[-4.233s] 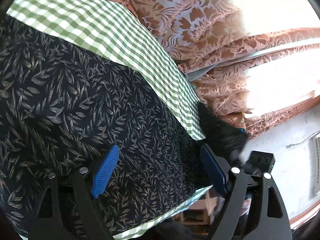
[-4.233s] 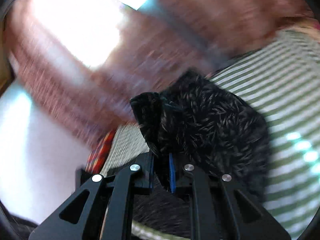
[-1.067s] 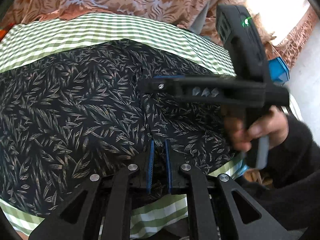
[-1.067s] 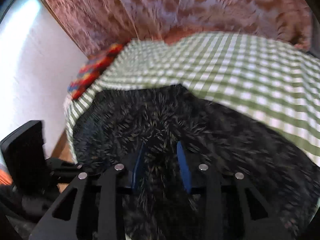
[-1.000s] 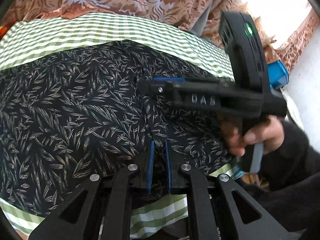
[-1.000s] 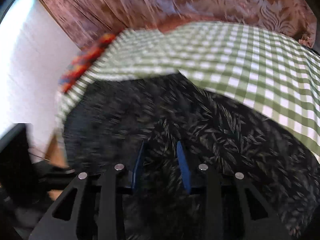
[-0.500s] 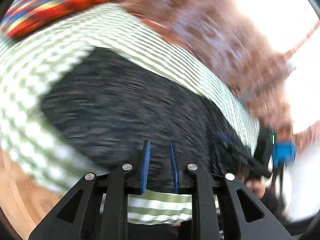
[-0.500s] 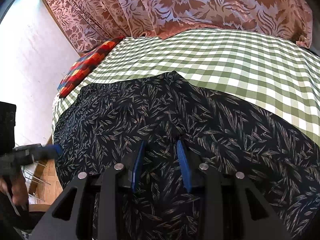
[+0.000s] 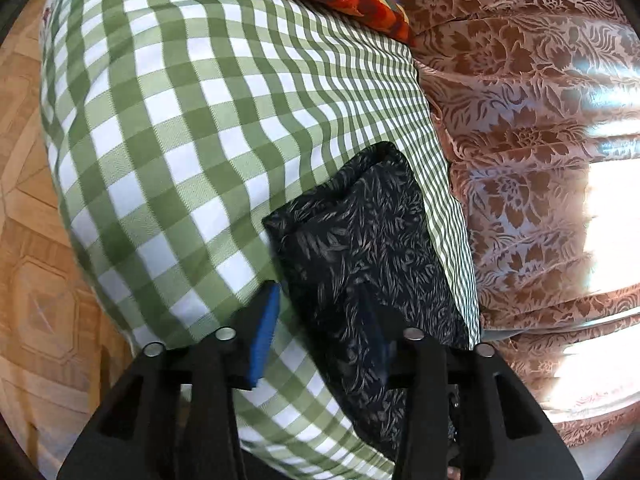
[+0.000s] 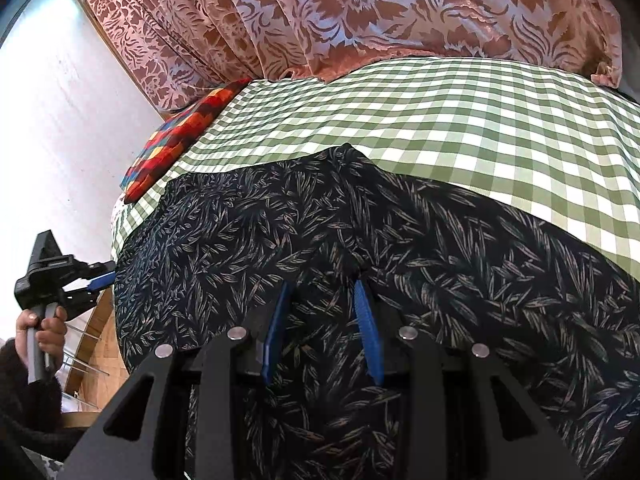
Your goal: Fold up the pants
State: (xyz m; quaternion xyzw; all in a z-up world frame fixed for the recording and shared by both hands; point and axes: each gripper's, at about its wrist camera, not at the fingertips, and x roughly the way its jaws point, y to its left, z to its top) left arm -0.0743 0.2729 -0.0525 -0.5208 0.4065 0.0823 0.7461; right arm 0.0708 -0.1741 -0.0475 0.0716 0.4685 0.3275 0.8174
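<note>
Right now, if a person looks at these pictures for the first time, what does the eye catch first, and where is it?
First comes the dark leaf-print pants, spread wide across the green checked bedcover, directly ahead of the open right gripper. Next is the patterned brown curtain hanging behind the bed. A bright red patchwork cushion lies at the far left corner of the bedcover.

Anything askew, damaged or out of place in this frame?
Nothing stands out. The leaf-print pants lie spread on the green checked sheet, undamaged, with some soft bunching near the right gripper. The left gripper is open at their edge.
</note>
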